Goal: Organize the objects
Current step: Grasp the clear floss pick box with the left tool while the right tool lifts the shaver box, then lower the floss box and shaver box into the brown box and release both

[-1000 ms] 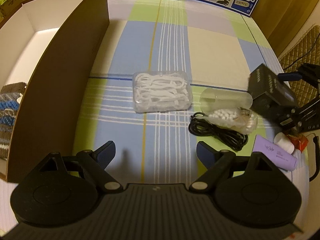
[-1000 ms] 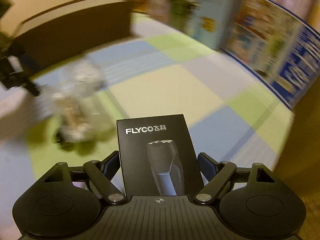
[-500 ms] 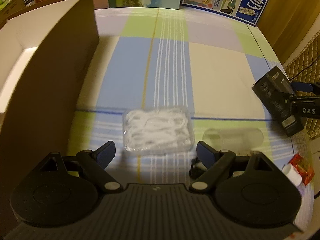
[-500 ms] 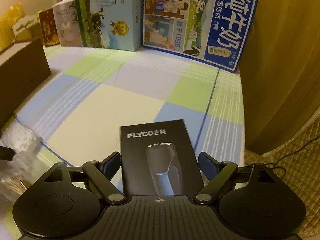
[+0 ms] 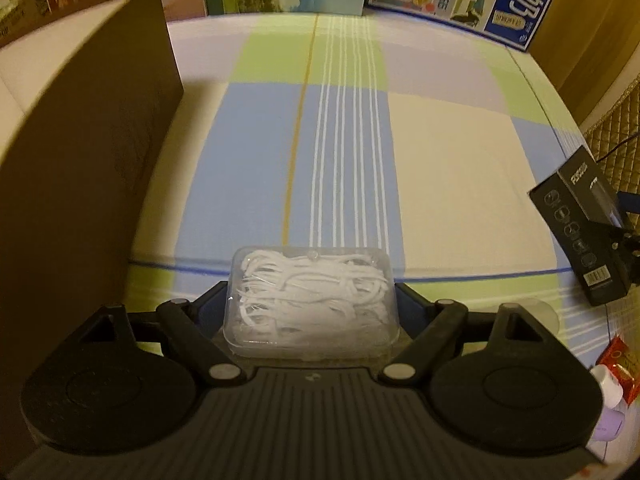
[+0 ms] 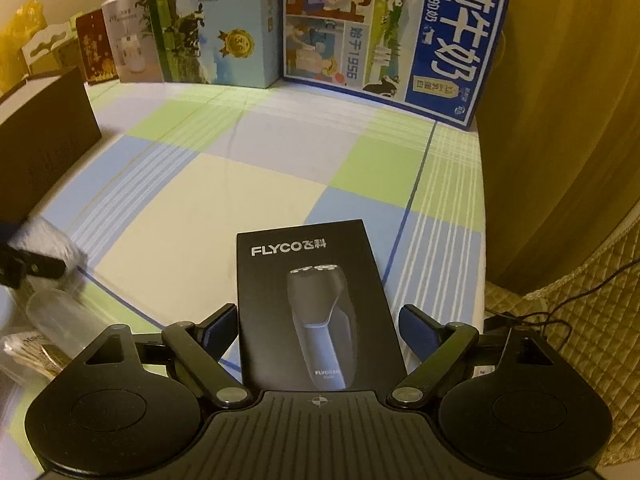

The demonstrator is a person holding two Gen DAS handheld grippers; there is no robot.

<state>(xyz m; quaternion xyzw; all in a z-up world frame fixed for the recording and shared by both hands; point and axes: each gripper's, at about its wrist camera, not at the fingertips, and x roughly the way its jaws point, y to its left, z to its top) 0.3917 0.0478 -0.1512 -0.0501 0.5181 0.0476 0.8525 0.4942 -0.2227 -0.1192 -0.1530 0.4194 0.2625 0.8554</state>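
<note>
Lying flat between the two fingers of the left gripper [image 5: 312, 300], the clear box of dental floss picks [image 5: 311, 305] has its long axis running crosswise from one blue pad to the other, and both pads sit against its short ends, so the gripper is pinching it; whether it rests on the checked tablecloth [image 5: 440, 168] or is lifted just above it cannot be told. The brown cardboard box [image 5: 80, 160] stands close on the left. Off to the right, the black FLYCO shaver box [image 6: 312, 304] lies lengthwise in the right gripper [image 6: 316, 324], its printed face up and its logo end pointing away from the camera; its left edge touches the left pad, while a gap shows at the right pad, so whether it is truly clamped cannot be told. Two milk cartons [image 6: 384, 32] stand along the far edge of the table.
</note>
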